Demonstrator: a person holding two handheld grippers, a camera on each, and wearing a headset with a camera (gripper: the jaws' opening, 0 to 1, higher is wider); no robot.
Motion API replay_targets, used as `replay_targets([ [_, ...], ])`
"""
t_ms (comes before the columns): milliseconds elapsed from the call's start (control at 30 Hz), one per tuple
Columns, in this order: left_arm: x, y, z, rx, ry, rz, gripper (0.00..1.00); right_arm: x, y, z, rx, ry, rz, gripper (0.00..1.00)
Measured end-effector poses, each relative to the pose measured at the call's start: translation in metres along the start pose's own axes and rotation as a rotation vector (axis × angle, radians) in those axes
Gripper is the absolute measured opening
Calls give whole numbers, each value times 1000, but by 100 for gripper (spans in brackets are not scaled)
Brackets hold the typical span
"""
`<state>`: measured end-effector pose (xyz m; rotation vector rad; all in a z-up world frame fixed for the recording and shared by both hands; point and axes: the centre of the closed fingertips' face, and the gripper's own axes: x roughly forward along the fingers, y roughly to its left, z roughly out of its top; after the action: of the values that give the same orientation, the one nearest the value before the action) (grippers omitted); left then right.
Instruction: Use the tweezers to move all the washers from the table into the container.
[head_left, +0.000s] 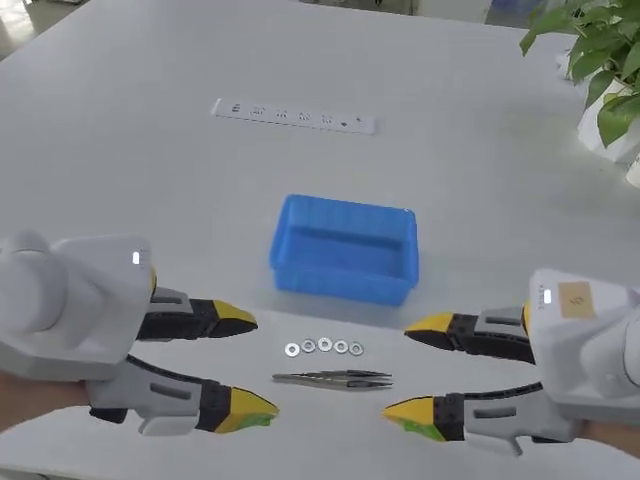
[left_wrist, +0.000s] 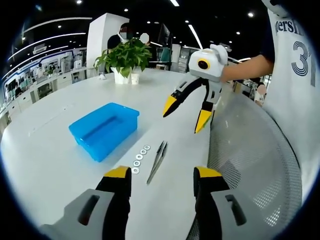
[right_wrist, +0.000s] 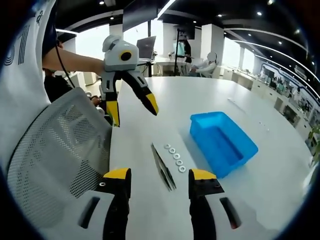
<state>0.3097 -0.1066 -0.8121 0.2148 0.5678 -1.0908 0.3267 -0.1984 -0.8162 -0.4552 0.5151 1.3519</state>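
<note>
A row of several small metal washers lies on the white table in front of an open blue container. Metal tweezers lie flat just nearer than the washers. My left gripper hovers open to their left, and my right gripper hovers open to their right, both empty. In the left gripper view the tweezers, washers and container lie ahead of my open left gripper. The right gripper view shows the tweezers, washers and container beyond my open right gripper.
A white power strip lies beyond the container. A potted plant stands at the table's far right. A mesh chair back sits at the near table edge beside the person.
</note>
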Motion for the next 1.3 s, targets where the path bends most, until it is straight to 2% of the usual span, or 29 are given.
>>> replay_targets([
  [267, 5, 0, 0, 4, 8, -13, 54, 2, 2, -4, 14, 4, 2, 47],
  [400, 9, 4, -3, 11, 29, -9, 53, 5, 3, -7, 20, 4, 0, 47],
  [567, 12, 2, -5, 12, 39, -24, 53, 7, 2, -9, 16, 12, 5, 46],
  [933, 18, 7, -8, 11, 45, -28, 51, 10, -5, -12, 15, 23, 1, 46],
  [1033, 22, 9, -10, 10, 58, -35, 50, 15, -6, -14, 16, 29, 4, 46],
  [1067, 24, 8, -12, -12, 66, -47, 50, 17, -7, -16, 14, 35, 5, 45],
  [1133, 28, 7, -10, -23, 53, -55, 47, 22, -7, -17, 8, 44, 10, 45],
  [1300, 37, 12, -14, -18, 68, -41, 42, 35, -9, -16, 4, 53, 22, 43],
])
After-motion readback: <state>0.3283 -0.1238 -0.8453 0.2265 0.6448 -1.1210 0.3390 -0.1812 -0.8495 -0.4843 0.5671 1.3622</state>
